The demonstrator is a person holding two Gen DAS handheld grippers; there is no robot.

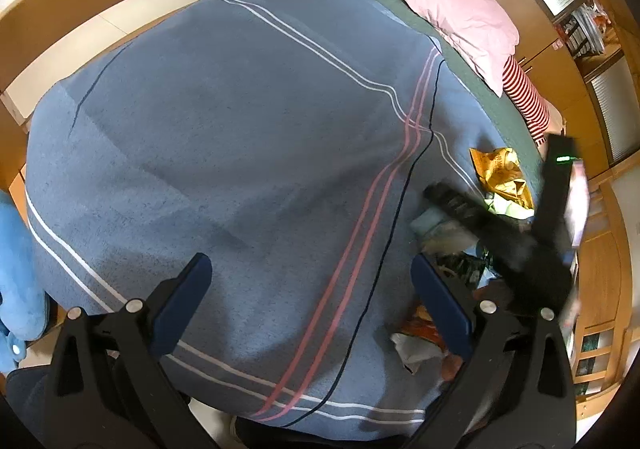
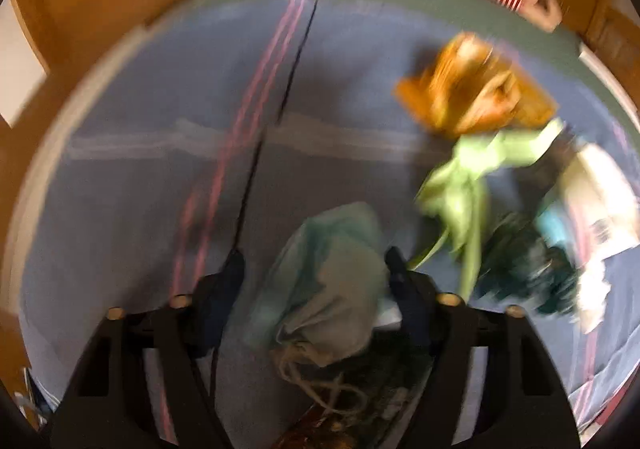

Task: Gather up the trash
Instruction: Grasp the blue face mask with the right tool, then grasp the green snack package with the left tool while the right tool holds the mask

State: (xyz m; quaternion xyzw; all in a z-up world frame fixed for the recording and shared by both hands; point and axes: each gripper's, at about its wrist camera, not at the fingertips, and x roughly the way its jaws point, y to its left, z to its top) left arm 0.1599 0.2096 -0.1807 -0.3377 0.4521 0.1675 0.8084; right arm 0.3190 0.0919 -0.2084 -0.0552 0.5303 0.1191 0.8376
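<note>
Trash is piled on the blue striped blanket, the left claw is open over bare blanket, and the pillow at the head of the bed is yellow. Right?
Not quite: the pillow is pink, not yellow, as the left wrist view shows. The rest holds: trash pile on the blue striped blanket, left claw open over bare blanket.

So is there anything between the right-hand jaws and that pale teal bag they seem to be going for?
Nothing visible. The teal bag already sits in the gap of the open right gripper, on the blue blanket. The green wrapper and orange packet lie off to its right. The picture is blurred, so contact is unclear.
</note>
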